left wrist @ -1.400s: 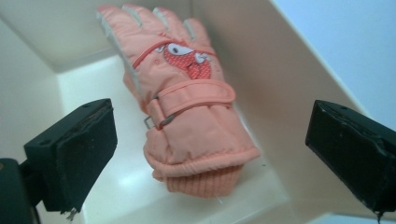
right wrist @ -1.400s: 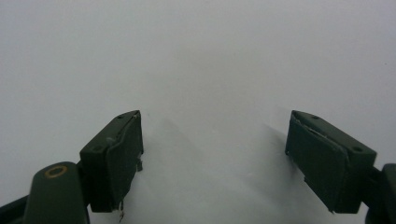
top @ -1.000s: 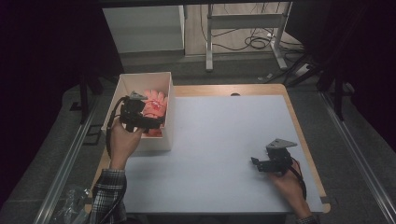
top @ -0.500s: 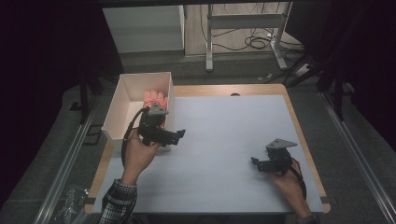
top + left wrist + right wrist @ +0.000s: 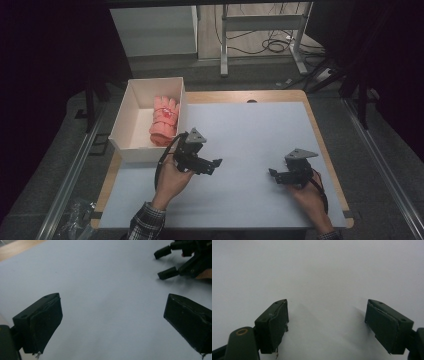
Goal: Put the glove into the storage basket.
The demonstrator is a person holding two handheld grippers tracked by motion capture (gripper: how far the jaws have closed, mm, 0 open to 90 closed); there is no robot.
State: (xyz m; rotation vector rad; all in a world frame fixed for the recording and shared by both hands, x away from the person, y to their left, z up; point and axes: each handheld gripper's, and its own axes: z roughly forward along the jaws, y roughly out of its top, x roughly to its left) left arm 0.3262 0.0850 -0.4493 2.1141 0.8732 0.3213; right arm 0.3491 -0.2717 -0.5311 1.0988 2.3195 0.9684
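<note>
A pink glove (image 5: 164, 120) lies inside the white box (image 5: 125, 120) at the table's left side. My left gripper (image 5: 216, 165) hovers over the white table surface just right of the box's near corner, jaws wide open with nothing between them (image 5: 111, 320). My right gripper (image 5: 272, 173) rests low near the table's right front, open and empty (image 5: 327, 325), pointing left. In the left gripper view the right gripper (image 5: 167, 262) shows at the top right with its jaws apart.
The white mat (image 5: 250, 130) covers a wooden table (image 5: 280, 95) whose edge shows at the back and sides. A metal rail (image 5: 70, 180) runs along the left. Cables and a frame's legs (image 5: 260, 45) lie on the floor beyond.
My left gripper came out of the box, leaving the pink glove inside, and moved right and toward the person over the mat. The right gripper stayed put.
</note>
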